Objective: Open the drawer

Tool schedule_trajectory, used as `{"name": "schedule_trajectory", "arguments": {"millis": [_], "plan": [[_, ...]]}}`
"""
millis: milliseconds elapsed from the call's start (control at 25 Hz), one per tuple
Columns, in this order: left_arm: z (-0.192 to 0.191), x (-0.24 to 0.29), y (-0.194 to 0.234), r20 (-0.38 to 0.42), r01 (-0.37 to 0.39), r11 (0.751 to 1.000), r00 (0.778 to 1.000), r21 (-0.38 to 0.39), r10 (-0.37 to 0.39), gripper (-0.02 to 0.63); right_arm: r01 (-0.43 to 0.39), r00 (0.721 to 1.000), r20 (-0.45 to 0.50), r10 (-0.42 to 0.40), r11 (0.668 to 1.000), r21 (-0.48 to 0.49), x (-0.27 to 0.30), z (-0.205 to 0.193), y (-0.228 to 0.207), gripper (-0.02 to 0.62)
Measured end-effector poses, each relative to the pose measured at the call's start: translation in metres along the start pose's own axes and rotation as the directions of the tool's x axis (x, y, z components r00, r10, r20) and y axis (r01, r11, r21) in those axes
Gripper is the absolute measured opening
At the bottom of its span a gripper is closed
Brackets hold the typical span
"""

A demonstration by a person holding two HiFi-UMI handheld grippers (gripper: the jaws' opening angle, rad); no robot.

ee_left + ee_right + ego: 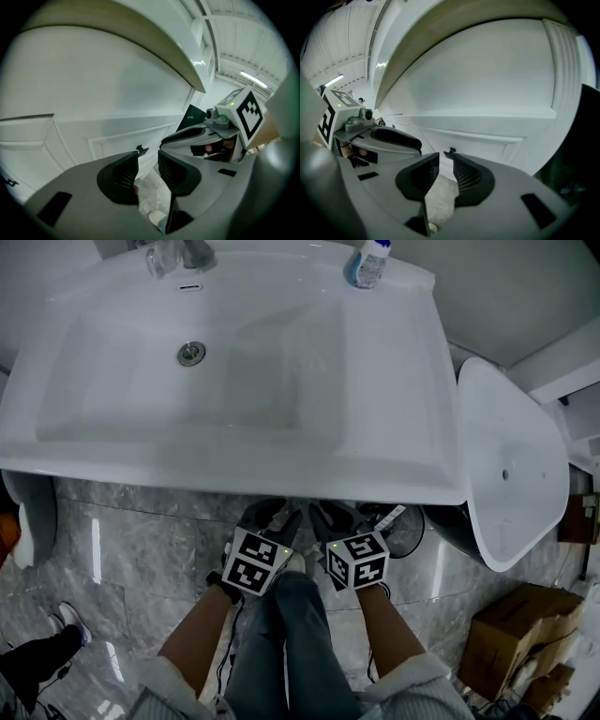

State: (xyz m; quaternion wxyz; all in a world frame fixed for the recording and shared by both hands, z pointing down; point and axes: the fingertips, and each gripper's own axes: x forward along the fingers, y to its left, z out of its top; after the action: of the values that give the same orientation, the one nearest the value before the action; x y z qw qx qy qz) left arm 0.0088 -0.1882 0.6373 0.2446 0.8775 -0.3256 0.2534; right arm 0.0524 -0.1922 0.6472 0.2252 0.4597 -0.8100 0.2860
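Holds left tool (148, 158) spread, nothing pinched; holds right tool (446, 159) likewise. Aims both at white drawer (480, 147), near dark knob (451, 151), below sink (187, 463).

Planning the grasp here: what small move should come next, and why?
Probably ease the right tool forward so its jaws straddle the knob: they stand apart and empty, the knob sits just beyond their tips, and the drawer looks shut.

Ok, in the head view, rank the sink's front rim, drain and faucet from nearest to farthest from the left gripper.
From the left gripper:
1. Front rim, directly above it in the picture.
2. Drain, further back and to the left.
3. Faucet, at the sink's back edge, left of centre.
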Motion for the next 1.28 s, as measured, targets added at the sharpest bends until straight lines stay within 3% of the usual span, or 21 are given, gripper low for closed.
{"name": "schedule_trajectory", "arguments": {"millis": [480, 760, 1000, 1160, 1280], "plan": [[-0.017, 0.045, 0.013, -0.069, -0.015, 0.996, 0.997, 0.092, 0.022, 0.135, 0.031, 0.996, -0.075, -0.039, 0.995, -0.093, 0.027, -0.021, -0.015, 0.087], [-0.011, 0.057, 0.018, -0.095, -0.030, 0.969, 0.994, 0.245, 0.055, 0.131, 0.037, 0.993, -0.100, -0.065, 0.964, -0.265, 0.038, -0.019, -0.014, 0.087], [-0.009, 0.059, 0.015, -0.087, -0.005, 0.927, 0.995, 0.374, 0.040, 0.080, 0.025, 0.989, -0.112, -0.093, 0.869, -0.494, 0.044, -0.012, -0.011, 0.075], [-0.010, 0.059, 0.013, -0.097, 0.030, 0.911, 0.995, 0.412, 0.011, 0.058, -0.001, 0.989, -0.120, -0.089, 0.798, -0.602, 0.047, -0.013, -0.006, 0.052], [-0.011, 0.060, 0.011, -0.102, 0.039, 0.908, 0.995, 0.418, 0.005, 0.054, -0.019, 0.987, -0.132, -0.087, 0.766, -0.642, 0.050, -0.015, -0.006, 0.052]]}}
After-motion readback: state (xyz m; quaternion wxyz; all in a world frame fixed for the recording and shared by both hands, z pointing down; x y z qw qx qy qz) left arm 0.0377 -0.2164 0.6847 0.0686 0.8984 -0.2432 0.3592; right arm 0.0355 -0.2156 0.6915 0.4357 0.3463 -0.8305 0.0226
